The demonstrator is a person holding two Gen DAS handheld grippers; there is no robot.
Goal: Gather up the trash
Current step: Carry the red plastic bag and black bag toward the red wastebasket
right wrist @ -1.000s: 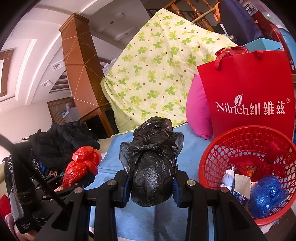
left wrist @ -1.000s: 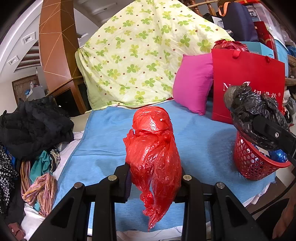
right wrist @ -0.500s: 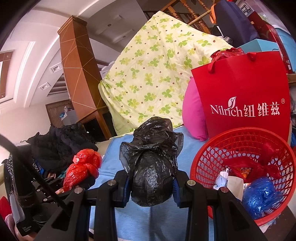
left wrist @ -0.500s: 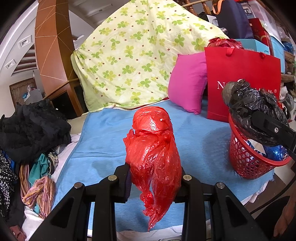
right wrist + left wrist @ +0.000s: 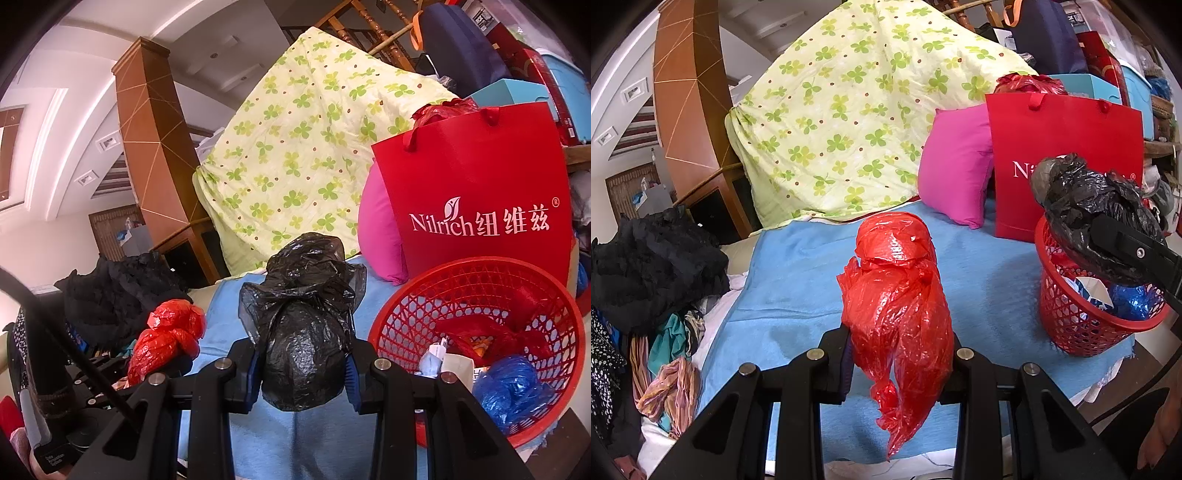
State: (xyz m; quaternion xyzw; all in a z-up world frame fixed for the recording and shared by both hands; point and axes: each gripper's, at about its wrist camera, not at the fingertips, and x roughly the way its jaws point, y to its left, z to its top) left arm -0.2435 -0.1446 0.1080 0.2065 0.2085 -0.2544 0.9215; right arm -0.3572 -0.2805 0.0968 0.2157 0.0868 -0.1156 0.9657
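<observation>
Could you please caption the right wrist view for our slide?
Right tongs clamp a crumpled black plastic bag beside the red plastic mesh basket of trash.

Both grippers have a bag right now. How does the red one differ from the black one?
The red bag, in the left gripper, is see-through plastic with a loose tail hanging below the fingers; the black bag, in the right gripper, is opaque and bunched into a compact lump. The black bag is right beside the red basket; the red bag is farther away from it. Both are crumpled plastic, pinched and lifted off the blue blanket.
</observation>
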